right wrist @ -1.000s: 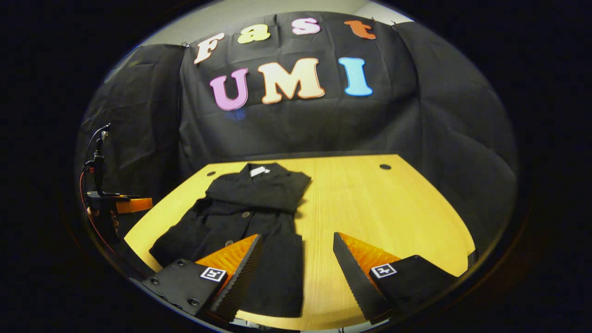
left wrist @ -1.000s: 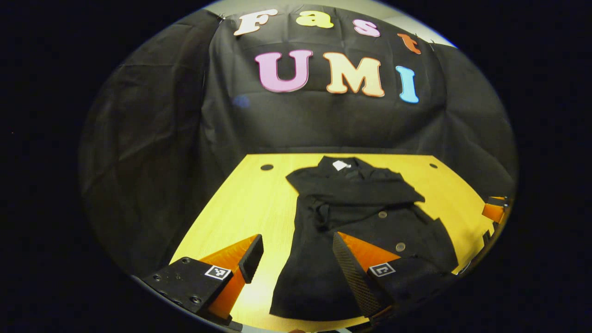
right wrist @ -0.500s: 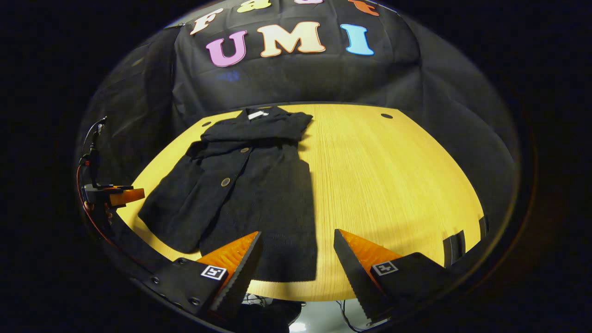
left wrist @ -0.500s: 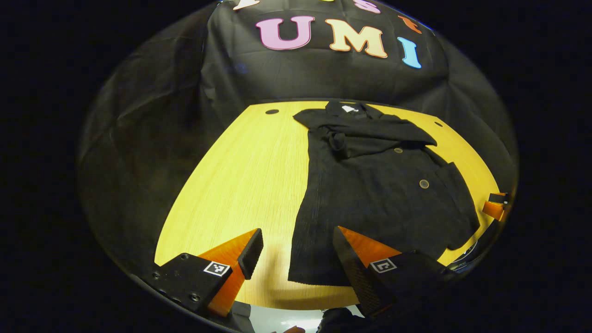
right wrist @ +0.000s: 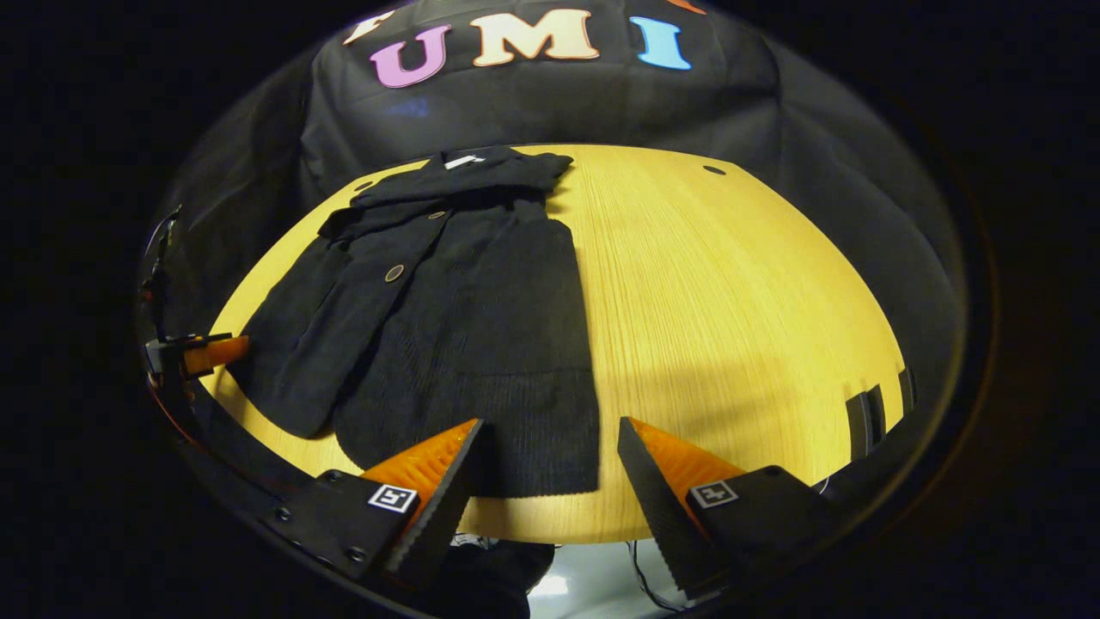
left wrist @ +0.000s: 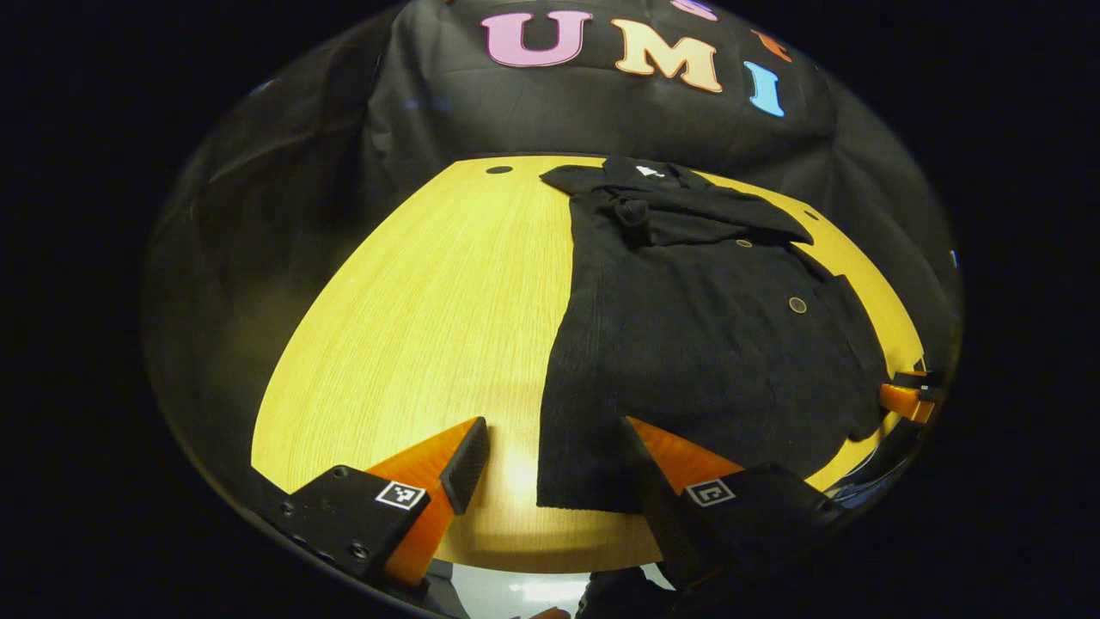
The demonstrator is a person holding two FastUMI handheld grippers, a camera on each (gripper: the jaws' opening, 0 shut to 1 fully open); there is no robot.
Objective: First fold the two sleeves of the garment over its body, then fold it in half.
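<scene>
Garment (left wrist: 687,327) lies flat on table (left wrist: 412,327), sleeves folded over its body, hem nearest left gripper (left wrist: 550,456) and right gripper (right wrist: 546,456), both jaws wide and empty; uneven hem grabs could skew the half-fold or spill the sleeves.

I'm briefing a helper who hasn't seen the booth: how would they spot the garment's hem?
Find the yellow wooden table; the black garment lies on it, white tag at the far collar. The hem is its ribbed straight near edge, between the right gripper fingers.
</scene>
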